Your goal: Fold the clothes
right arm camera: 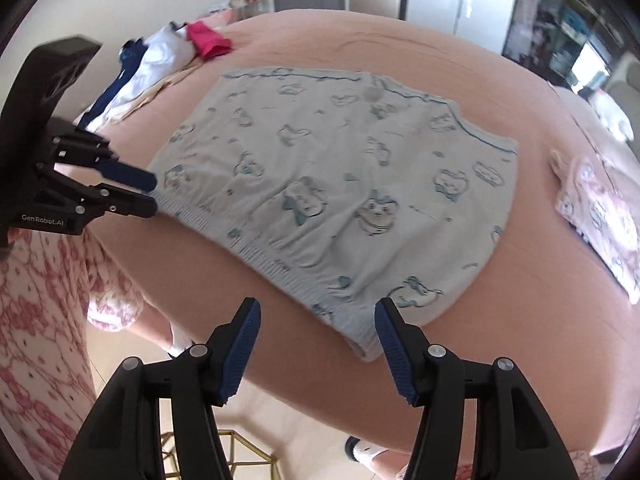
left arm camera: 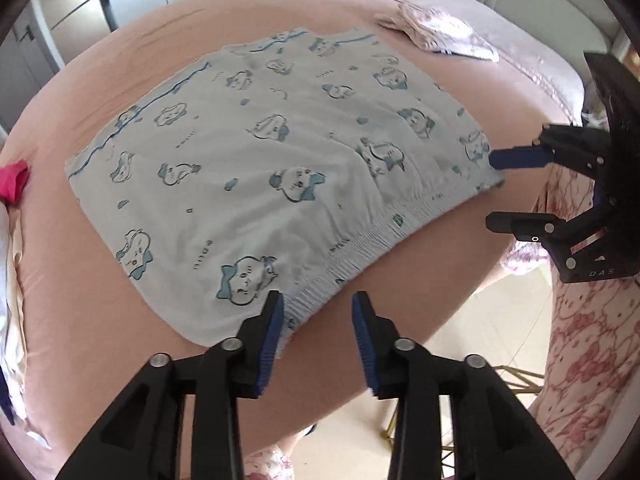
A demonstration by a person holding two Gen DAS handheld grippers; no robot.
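Both tongs (left arm camera: pixel 318 308) (right arm camera: pixel 318 314) agape beside shorts' (left arm camera: pixel 280 160) waistband.

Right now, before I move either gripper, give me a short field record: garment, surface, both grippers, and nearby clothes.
garment: pale blue printed shorts, spread flat, elastic waistband toward the person
surface: pink bed sheet
left gripper: open, at the waistband's left corner, nothing held
right gripper: open, at the waistband's right corner, nothing held
nearby clothes: unfolded pile to the left; folded pink printed garment to the right
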